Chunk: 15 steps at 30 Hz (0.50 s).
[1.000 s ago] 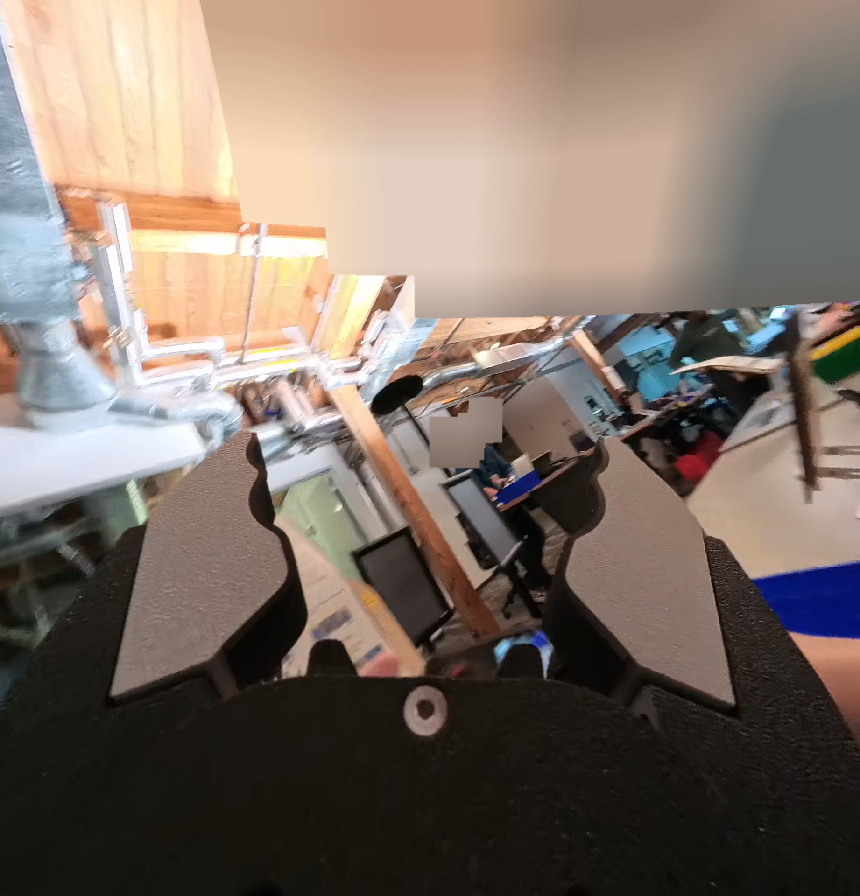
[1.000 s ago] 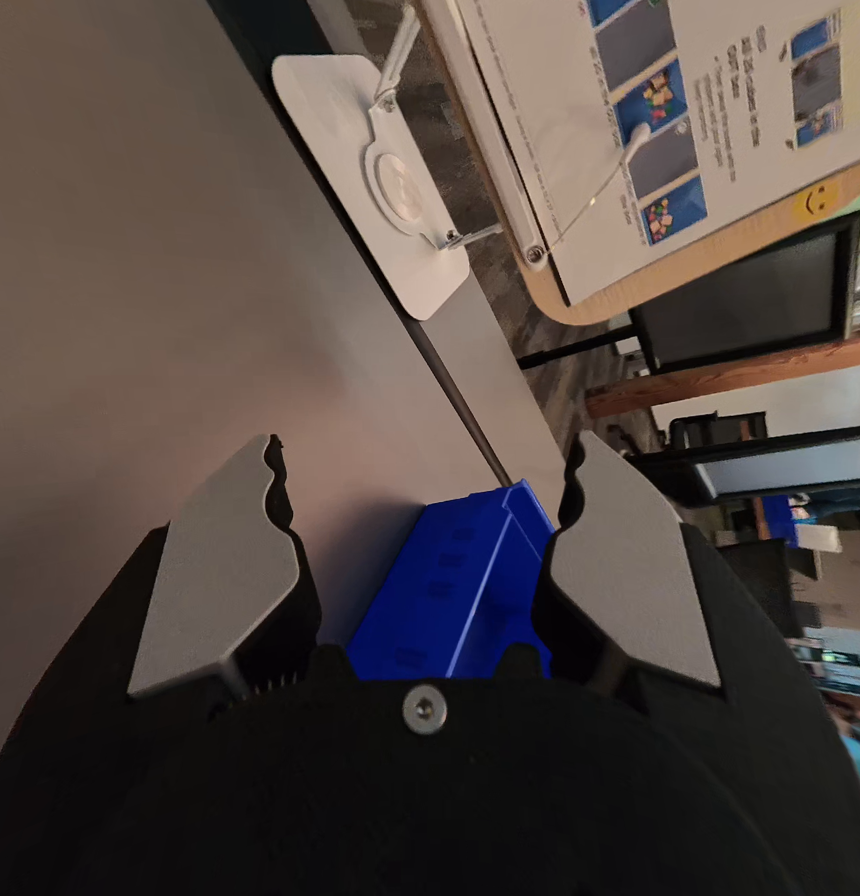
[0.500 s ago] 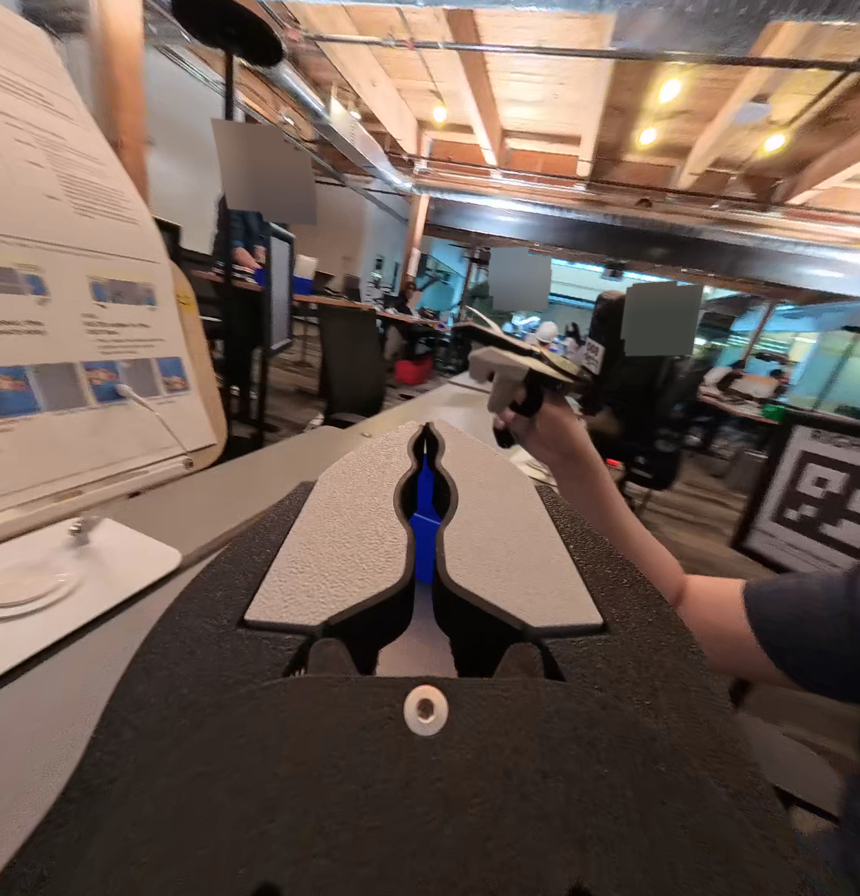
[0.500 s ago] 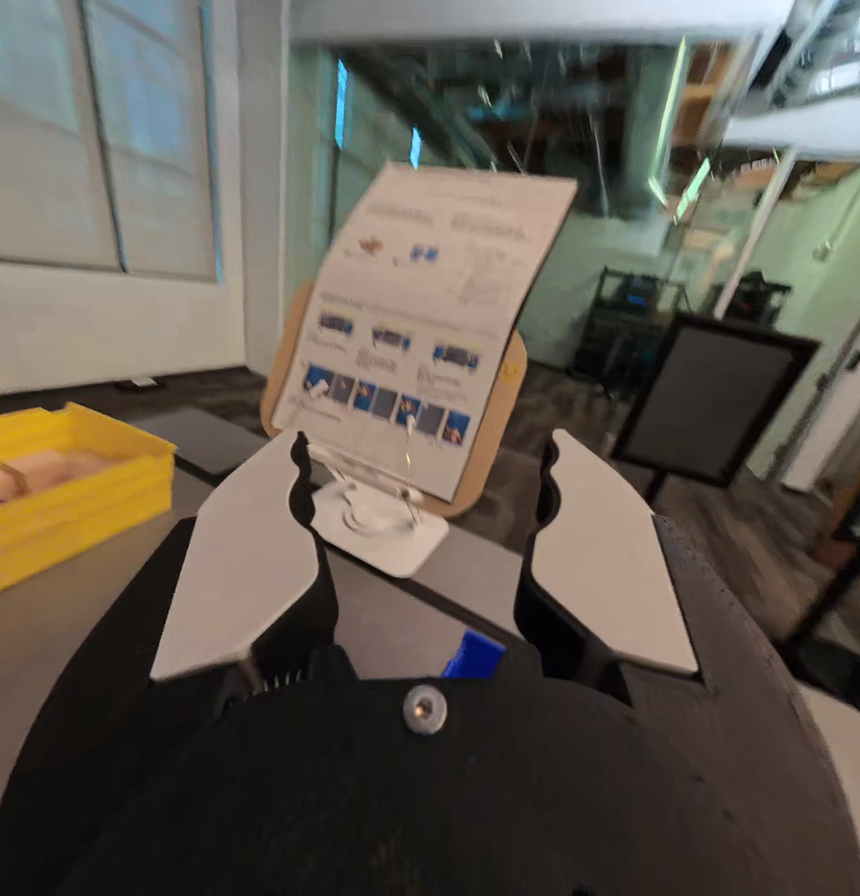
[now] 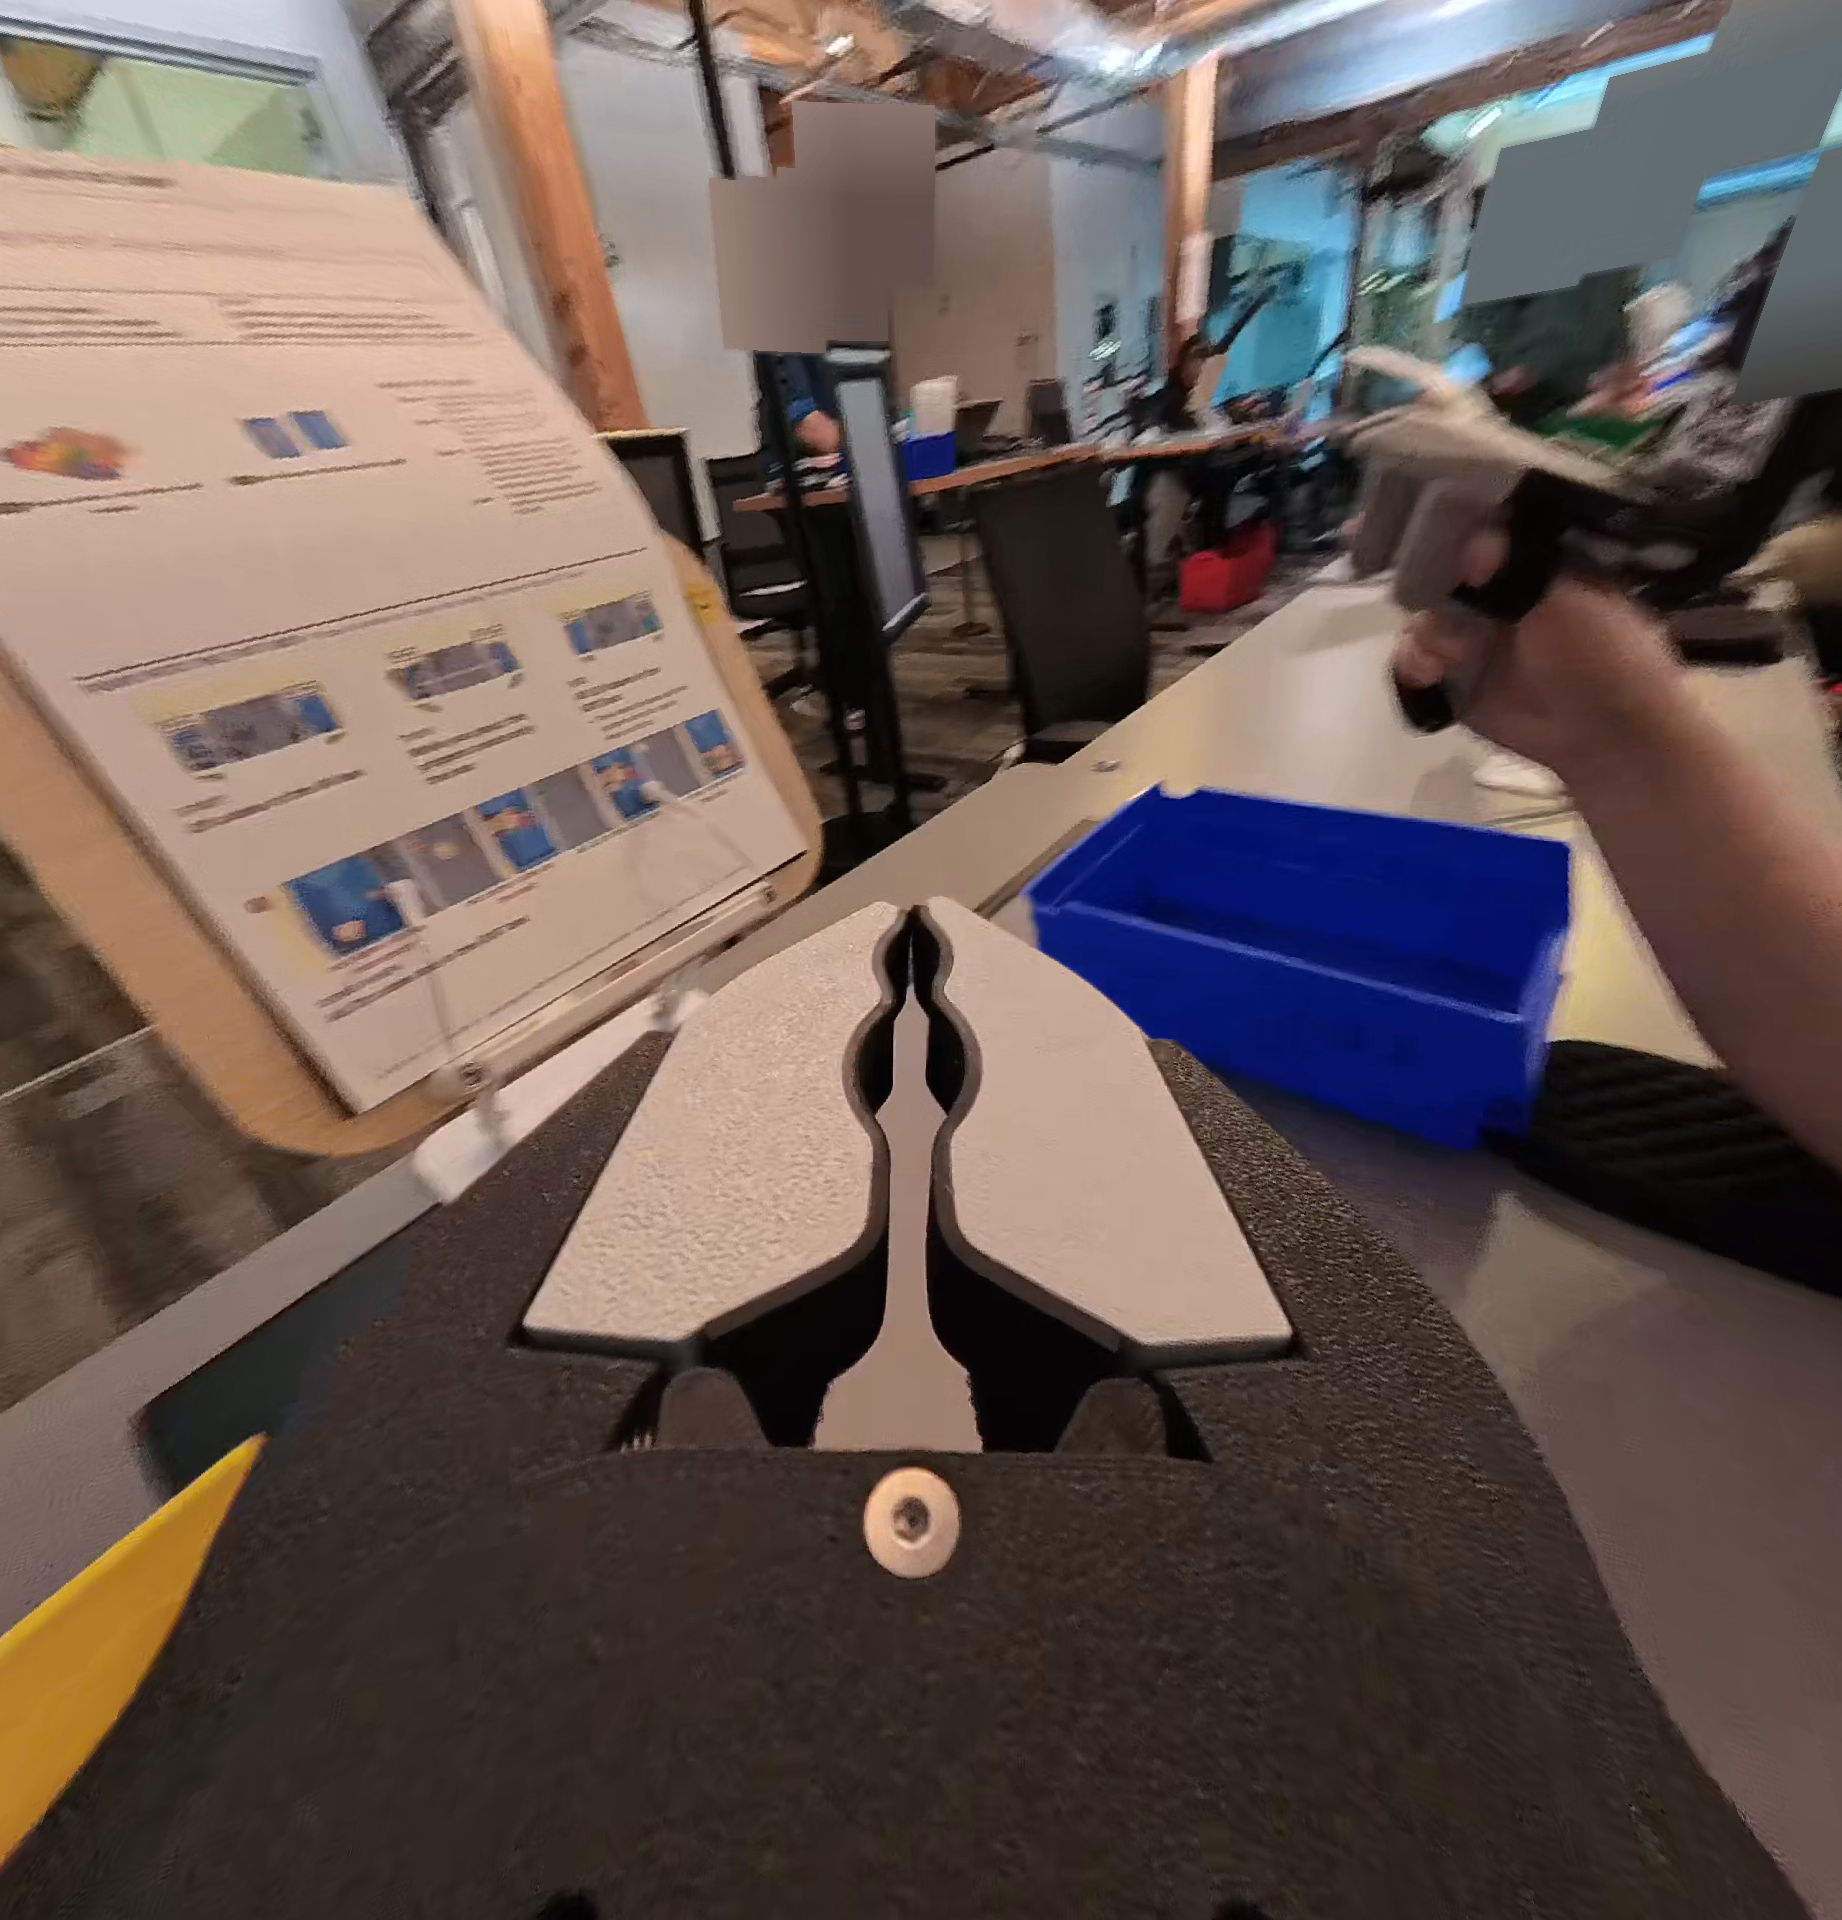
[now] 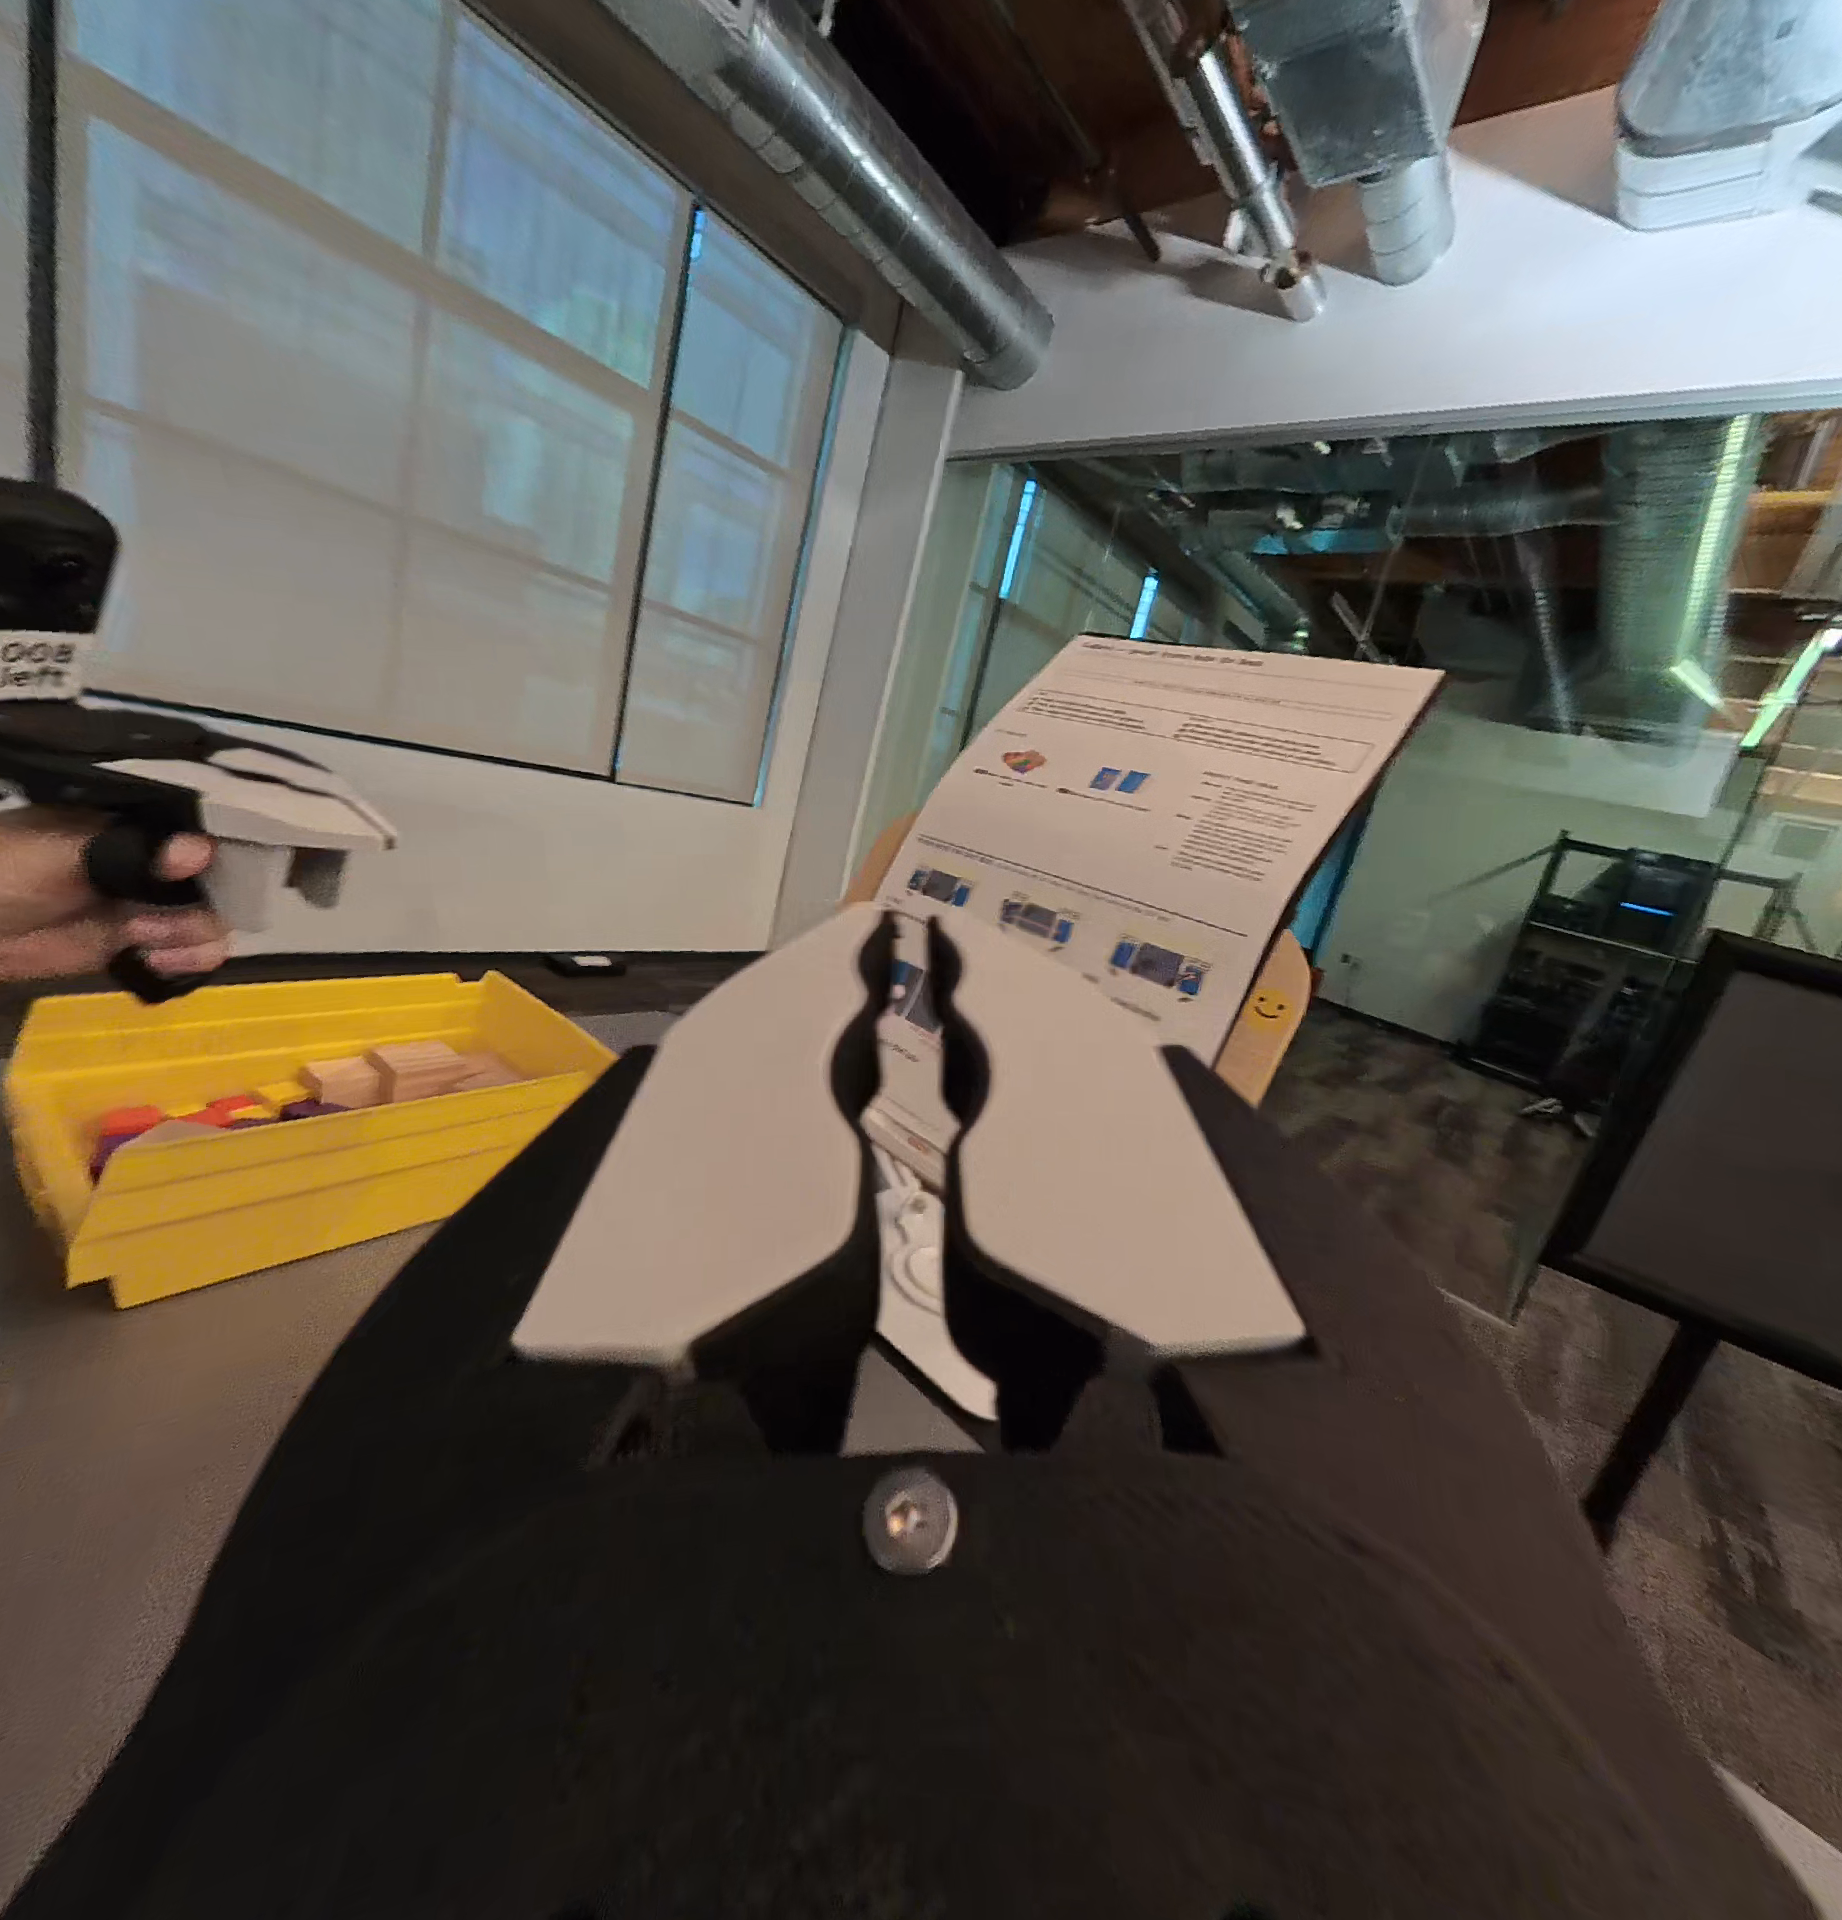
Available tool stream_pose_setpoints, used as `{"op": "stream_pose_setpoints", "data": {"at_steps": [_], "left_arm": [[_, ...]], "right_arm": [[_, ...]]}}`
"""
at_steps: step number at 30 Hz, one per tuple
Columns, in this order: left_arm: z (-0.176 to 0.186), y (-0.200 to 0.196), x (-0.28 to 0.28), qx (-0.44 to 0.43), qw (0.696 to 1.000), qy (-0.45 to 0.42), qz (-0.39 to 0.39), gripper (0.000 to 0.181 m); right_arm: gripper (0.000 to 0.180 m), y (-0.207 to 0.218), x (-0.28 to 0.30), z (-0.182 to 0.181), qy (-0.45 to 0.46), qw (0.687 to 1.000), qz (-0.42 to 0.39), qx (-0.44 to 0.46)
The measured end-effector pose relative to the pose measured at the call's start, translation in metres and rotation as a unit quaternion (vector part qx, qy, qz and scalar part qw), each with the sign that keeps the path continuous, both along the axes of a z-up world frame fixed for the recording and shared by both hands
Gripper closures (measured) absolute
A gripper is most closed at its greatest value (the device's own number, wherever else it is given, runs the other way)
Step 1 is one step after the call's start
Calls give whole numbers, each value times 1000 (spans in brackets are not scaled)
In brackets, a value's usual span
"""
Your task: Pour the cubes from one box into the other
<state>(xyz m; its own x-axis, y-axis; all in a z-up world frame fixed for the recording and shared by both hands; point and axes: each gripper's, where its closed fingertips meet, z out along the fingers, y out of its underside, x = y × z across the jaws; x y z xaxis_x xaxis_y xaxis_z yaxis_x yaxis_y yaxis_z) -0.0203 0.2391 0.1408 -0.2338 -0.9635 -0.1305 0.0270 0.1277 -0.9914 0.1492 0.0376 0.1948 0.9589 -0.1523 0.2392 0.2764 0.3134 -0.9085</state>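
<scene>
Starting: we hover both grippers, nothing grasped.
Left gripper (image 5: 912, 925): jaws together, empty.
Right gripper (image 6: 904, 935): jaws nearly together, empty.
Next: part jaws, grasp yellow box (image 6: 304, 1174) of cubes (image 6: 377, 1081) at nine o'clock; blue box (image 5: 1301, 935) waits.

L gripper (image 5: 913, 925) & R gripper (image 6: 904, 935): textured blk bodies, grey wavy-edged fingers, silver centre screw

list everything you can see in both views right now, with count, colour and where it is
yellow box: 1, yellow, on the table's left side, holding cubes
cubes: several, plain wood, red, orange and purple, inside the yellow box
blue box: 1, blue, on the table's right side, looks empty
instruction sheet: 1, white, on a stand at the table's far edge
table: 1, grey
left gripper: black and grey, shut, empty
right gripper: black and grey, shut, empty
hands: 2, one holding each gripper
</scene>
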Motion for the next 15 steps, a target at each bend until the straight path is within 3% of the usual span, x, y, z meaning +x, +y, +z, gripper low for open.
{"op": "stream_pose_setpoints", "data": {"at_steps": [8,12,15], "left_arm": [[18,47,-37,60,983,12,174,181],[46,65,-73,18,976,-48,212,181],[43,107,-94,-2,960,-25,279,181]], "right_arm": [[179,-6,15,-2,41,999,-4,6],[179,-16,21,2,64,998,-11,7],[179,-25,26,7,65,997,-33,7]]}}
